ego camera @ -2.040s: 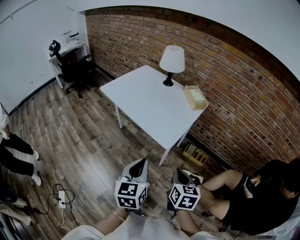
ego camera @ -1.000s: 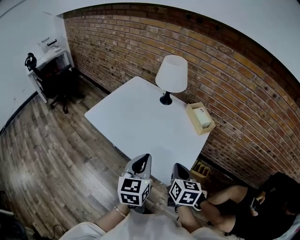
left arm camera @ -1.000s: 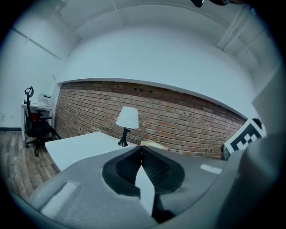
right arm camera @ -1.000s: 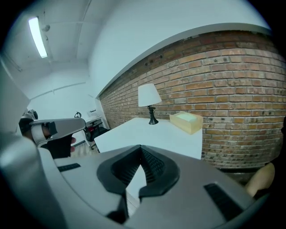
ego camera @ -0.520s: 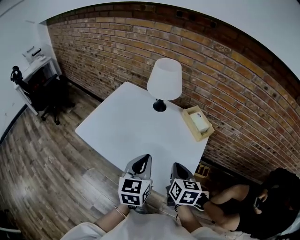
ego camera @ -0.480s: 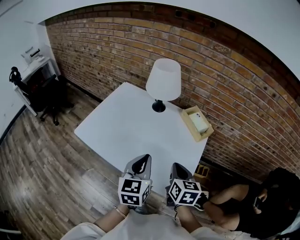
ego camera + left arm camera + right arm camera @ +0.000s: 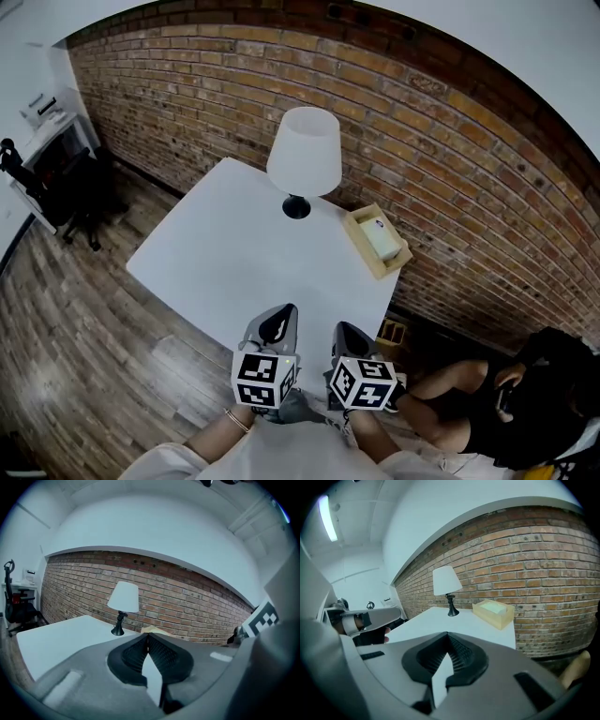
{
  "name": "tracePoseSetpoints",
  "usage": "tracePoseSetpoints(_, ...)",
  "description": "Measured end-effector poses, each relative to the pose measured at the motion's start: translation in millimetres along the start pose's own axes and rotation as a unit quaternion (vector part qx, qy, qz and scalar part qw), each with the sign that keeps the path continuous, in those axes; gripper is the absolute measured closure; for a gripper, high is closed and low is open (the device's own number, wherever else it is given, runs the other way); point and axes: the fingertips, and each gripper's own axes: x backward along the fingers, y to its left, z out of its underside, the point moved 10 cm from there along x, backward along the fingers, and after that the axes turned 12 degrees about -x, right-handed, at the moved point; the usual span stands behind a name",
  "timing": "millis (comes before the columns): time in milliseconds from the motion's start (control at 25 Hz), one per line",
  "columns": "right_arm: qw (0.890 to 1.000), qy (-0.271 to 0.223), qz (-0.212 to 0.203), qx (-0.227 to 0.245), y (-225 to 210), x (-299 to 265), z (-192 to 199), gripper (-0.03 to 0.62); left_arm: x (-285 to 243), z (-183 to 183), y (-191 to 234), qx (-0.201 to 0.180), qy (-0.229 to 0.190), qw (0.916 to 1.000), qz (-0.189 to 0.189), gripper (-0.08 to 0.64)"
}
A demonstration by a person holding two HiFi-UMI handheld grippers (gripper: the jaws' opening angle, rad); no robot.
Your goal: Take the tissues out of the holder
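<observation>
A light wooden tissue holder (image 7: 376, 241) with white tissues (image 7: 379, 234) in it sits at the right edge of the white table (image 7: 234, 258), close to the brick wall. It shows again as the holder (image 7: 493, 612) in the right gripper view. Both grippers hover side by side at the table's near corner, well short of the holder. My left gripper (image 7: 277, 323) is shut and empty, its tips touching (image 7: 147, 636). My right gripper (image 7: 343, 335) is also shut with nothing in it (image 7: 448, 636).
A white-shaded lamp (image 7: 304, 154) on a black base stands on the table just left of the holder. A seated person (image 7: 497, 403) in black is at the right, by the table's corner. A desk and black chair (image 7: 70, 183) stand far left.
The view has closed in on the table over the last two seconds; lamp and holder now lie nearer and more to the left. Both grippers stay shut, side by side.
</observation>
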Motion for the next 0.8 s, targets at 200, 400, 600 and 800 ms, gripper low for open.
tracePoseSetpoints(200, 1.000, -0.016, -0.007, 0.003, -8.2, -3.5, -15.2, 0.586, -14.7, -7.7, -2.5, -0.002, -0.002, 1.0000, 0.002, 0.551)
tracePoseSetpoints(400, 1.000, -0.025, -0.001, 0.001, -21.4, -4.7, -26.5, 0.586, -26.6, -11.1, -7.9, -0.005, -0.001, 0.9999, 0.009, 0.551)
tracePoseSetpoints(600, 1.000, -0.027, 0.008, 0.008, -35.2, -13.3, -37.4, 0.584, -38.2, -6.2, -12.5, -0.006, 0.008, 0.9998, 0.017, 0.551)
tracePoseSetpoints(800, 0.999, -0.037, 0.012, 0.018, -49.0, -25.0, -53.5, 0.583, -46.1, 3.9, -11.4, -0.005, 0.024, 0.9995, 0.020, 0.551)
